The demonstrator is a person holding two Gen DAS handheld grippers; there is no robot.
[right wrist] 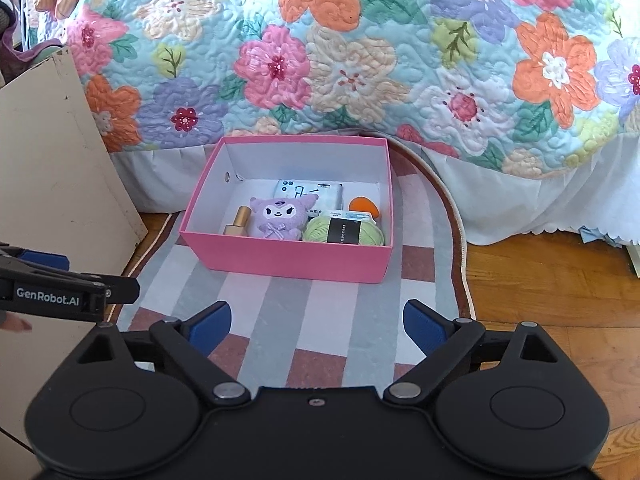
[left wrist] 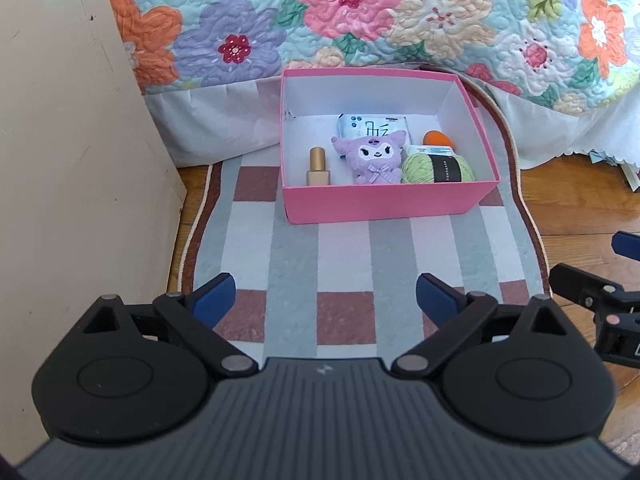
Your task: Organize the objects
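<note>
Pink box (left wrist: pixel 384 204) on rug (left wrist: pixel 344 248): holds plush (left wrist: pixel 370 156), yarn (left wrist: pixel 436 168), bottle (left wrist: pixel 319 166). Left claw (left wrist: pixel 324 300), right claw (right wrist: pixel 316 324): spread wide, empty. Risk: upright bottle likely topples if box is jostled.

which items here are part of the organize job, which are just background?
Job:
pink box
purple plush
green yarn
gold-capped bottle
wipes pack
orange item

Background:
checked rug
floral quilt
beige panel

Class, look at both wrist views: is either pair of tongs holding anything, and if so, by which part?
Nothing is held. The left tongs and right tongs both stand open over the rug, empty; every item lies in the pink box.
</note>
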